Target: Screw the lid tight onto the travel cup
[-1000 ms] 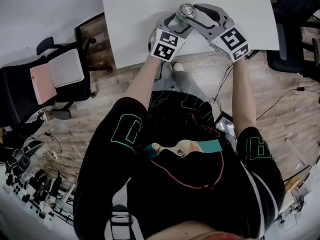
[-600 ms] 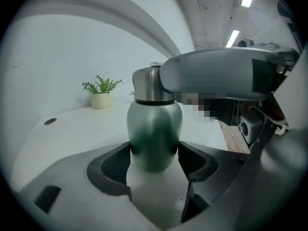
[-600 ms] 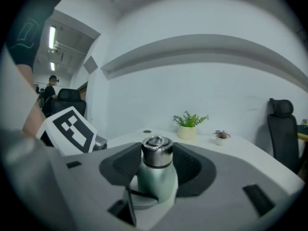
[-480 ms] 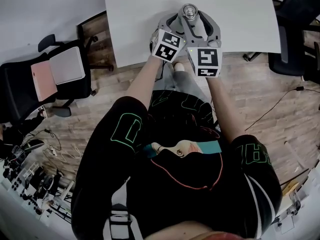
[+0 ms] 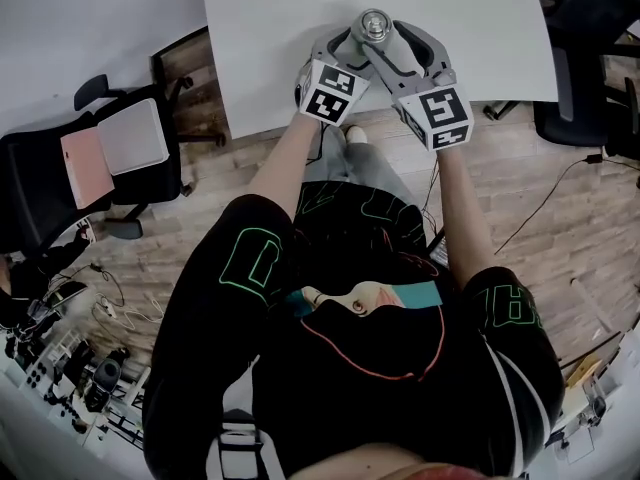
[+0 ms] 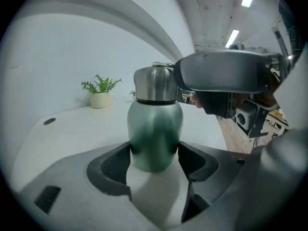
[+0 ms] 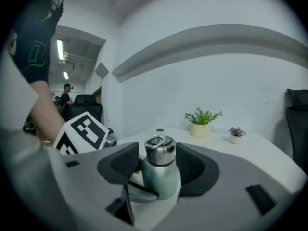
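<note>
clamping travel cup (image 6: 154,124): left hand-held gripper (image 6: 154,154) | right hand-held gripper (image 7: 160,162): jaws just opening; loose around lid (image 7: 159,149)

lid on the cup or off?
On. The steel lid sits squarely atop the green cup, held by the jaws of the left gripper. How tight, cannot tell.

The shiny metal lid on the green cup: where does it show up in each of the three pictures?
Head view: lid at top centre, seen from above.
Left gripper view: lid just above the middle, atop the green cup.
Right gripper view: lid at centre, below the middle.
Shared landmark: the white table under the cup.
</note>
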